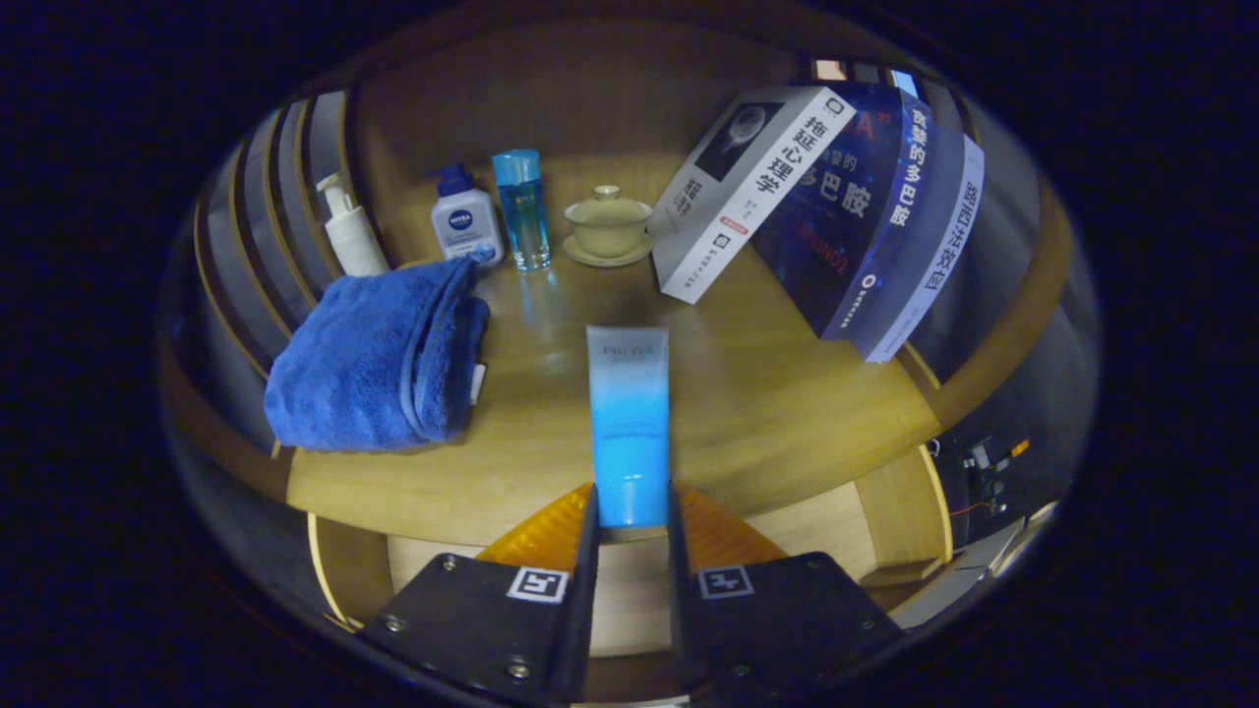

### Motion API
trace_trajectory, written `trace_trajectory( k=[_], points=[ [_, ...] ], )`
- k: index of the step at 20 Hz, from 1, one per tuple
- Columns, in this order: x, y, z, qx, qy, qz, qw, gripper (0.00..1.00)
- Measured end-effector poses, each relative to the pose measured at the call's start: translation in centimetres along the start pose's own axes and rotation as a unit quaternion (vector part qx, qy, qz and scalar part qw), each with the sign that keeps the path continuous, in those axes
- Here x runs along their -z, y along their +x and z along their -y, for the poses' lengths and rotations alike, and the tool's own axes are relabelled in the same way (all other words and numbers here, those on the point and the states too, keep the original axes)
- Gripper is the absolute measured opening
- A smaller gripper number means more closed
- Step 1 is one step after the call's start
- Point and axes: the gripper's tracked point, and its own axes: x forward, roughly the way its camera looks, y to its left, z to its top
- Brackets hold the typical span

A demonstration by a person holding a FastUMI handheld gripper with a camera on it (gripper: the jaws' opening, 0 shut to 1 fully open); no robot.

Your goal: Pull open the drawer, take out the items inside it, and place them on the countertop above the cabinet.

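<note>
**Tube held over the counter by its lower end**

The tongs [631, 521] were clamped on the blue-and-white tube [628, 423], both fingers pressing its lower end from either side, with the rest of the tube pointing forward between and beyond them. The tube hung above the wooden counter [787, 413], over its near middle, and I could not tell whether its far end touched the wood.

By its look the tube was a soft plastic squeeze tube, light, with walls that would give under pressure. The flat crimped end looked stiffer than the body, and the smooth surface was probably a little slippery, so a hold near 1 end, as here, might let it swing or droop. A firmer hold would likely be across the middle of the body, though a hard squeeze there could force the contents toward the cap.

Beyond it stood a folded blue towel [379, 359], a pump bottle [352, 231], a white bottle [465, 221], a clear blue bottle [521, 211], a lidded tea bowl [608, 226] and 3 leaning books [836, 206]. The bare wood between the towel and the books looked the safest spot for laying the tube flat.
</note>
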Motion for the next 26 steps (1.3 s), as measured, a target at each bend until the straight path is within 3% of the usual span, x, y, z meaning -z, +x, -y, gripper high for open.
trace_trajectory(
  k=[3, 6, 13, 20, 26],
  points=[
    [0.3, -0.3, -0.2, -0.008, -0.011, 0.011, 1.0, 0.4],
    [0.3, -1.3, -0.5, -0.013, -0.032, 0.038, 0.999, 0.52],
    [1.2, -7.6, 0.8, -0.001, -0.025, 0.153, 0.988, 0.52],
    [4.9, -13.6, 3.3, 0.009, 0.034, 0.267, 0.963, 0.52],
    [7.4, -17.1, 4.5, 0.012, 0.045, 0.346, 0.937, 0.53]
  ],
)
